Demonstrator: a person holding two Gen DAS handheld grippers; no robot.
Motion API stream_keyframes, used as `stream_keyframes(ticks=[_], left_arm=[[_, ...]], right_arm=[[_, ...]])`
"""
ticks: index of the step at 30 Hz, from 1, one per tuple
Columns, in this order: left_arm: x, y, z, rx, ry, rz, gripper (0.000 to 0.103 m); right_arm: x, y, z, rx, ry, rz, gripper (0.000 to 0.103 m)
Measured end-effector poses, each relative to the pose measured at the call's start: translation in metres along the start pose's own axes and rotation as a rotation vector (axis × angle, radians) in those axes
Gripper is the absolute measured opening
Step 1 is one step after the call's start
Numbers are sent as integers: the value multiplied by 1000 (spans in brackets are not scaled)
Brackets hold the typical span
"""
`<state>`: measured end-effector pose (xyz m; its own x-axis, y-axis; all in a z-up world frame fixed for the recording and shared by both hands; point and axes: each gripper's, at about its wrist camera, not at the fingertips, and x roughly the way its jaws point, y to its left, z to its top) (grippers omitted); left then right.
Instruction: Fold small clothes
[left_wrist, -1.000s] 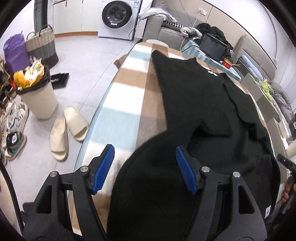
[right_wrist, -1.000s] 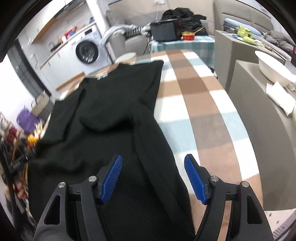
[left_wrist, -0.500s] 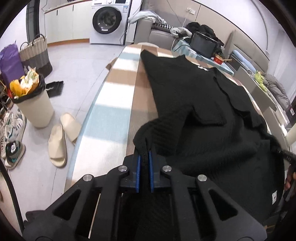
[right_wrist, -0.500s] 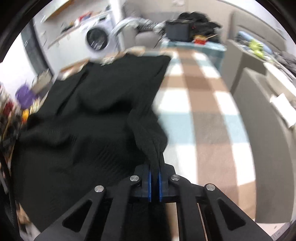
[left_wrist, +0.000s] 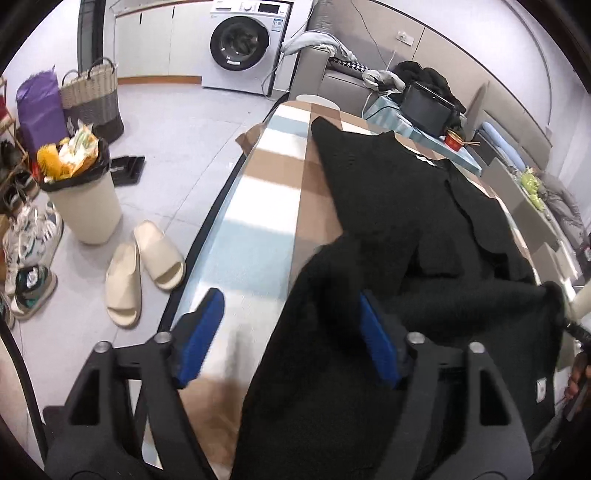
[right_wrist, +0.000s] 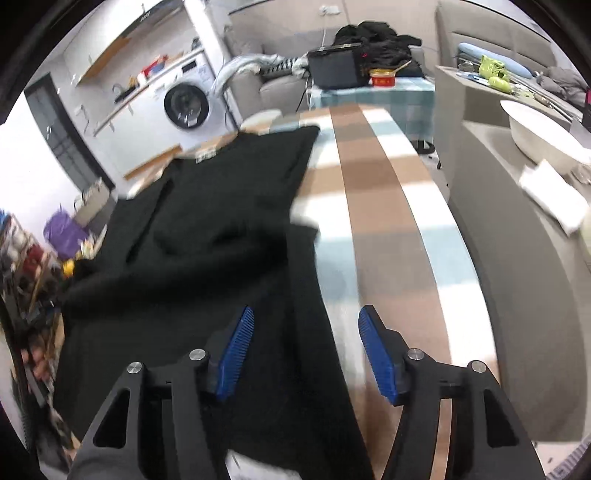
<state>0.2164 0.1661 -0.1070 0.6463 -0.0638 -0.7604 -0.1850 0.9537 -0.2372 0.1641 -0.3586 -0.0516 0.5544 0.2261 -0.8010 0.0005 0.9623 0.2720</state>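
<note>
Across the checked worktop (left_wrist: 258, 206) a black garment (left_wrist: 399, 206) is spread, its collar toward the upper middle of both views and its near hem draped at the bottom of the frames. Half a second earlier each hem corner was pinched between closed fingers; now both grips have been let go. The left gripper (left_wrist: 291, 332) is seen with its blue fingers (left_wrist: 201, 332) spread, a raised fold of cloth lying against the right-hand pad but not clamped. The right gripper (right_wrist: 306, 354) has likewise been opened, the garment's edge lying loose between its pads. The lower part of the garment appears bunched up over the body rather than laid flat, so the hem seems to have been pulled and dropped. A fold is judged to be only begun; smoothing or a fresh grasp is probably needed before it can be completed.
</note>
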Motion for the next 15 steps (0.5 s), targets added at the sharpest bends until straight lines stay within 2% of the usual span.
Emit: stream_keyframes(ticks=[6,15], left_arm=[[-17,6,-29,12,29,-15,74],[-47,16,-43,-19,-10,-26,74]], right_arm=[[-1,-2,-33,-65,56,-17,61],[-3,8,-46,-115,39,0,61]])
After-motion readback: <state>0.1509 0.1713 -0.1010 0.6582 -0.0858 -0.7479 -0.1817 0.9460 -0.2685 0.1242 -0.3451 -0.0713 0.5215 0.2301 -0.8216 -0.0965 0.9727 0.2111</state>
